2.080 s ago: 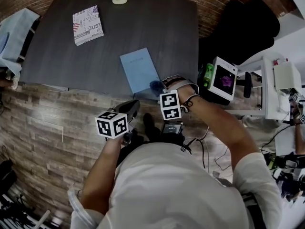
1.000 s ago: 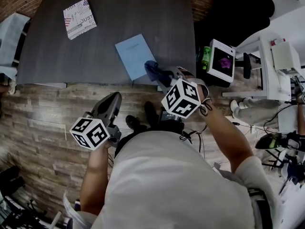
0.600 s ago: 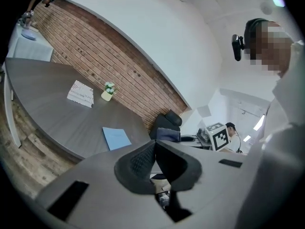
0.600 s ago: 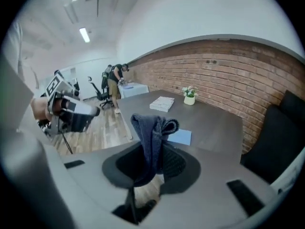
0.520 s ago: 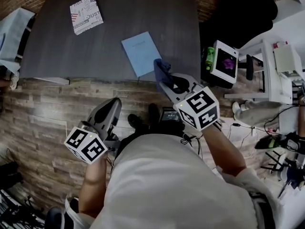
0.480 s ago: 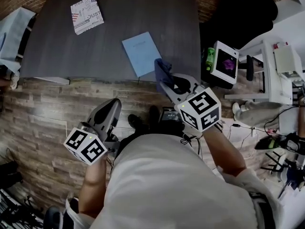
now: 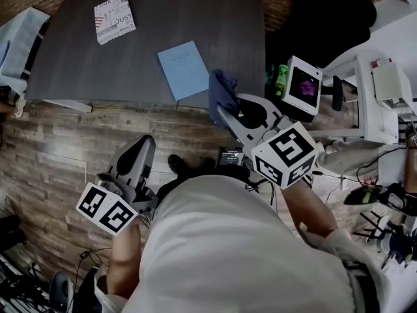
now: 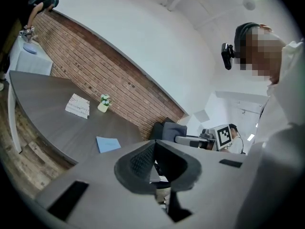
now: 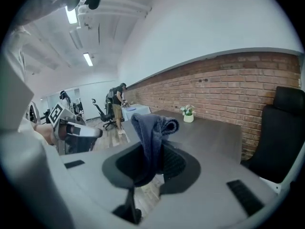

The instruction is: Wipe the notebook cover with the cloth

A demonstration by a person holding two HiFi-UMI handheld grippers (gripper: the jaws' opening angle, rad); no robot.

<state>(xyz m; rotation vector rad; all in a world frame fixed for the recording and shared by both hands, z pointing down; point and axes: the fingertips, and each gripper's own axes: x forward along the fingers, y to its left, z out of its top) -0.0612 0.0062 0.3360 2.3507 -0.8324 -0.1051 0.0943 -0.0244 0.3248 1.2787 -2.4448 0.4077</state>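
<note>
Between the clenched jaws of the right gripper [image 9: 153, 156], a dark blue cloth [image 9: 150, 128] is pinched, bunched above the tips. Left gripper [image 8: 152, 146]: jaws together on nothing. Just ahead of the cloth lies the light-blue notebook [image 7: 184, 69]; farther off, a patterned book [image 7: 114, 18], print unreadable.

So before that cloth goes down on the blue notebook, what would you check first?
1. Cloth firmly held by the right gripper: ok, the jaws are closed on it and the cloth sticks up out of them.
2. Notebook flat on the table, nothing on its cover: ok.
3. Cloth touching the cover: not ok, it hangs in the air by the table's near edge.
4. Left gripper free: ok, jaws together, empty, well short of the table.
5. Printed book out of the wiping path: ok, it lies at the far corner.
6. Cloth clean or damp: cannot tell.
</note>
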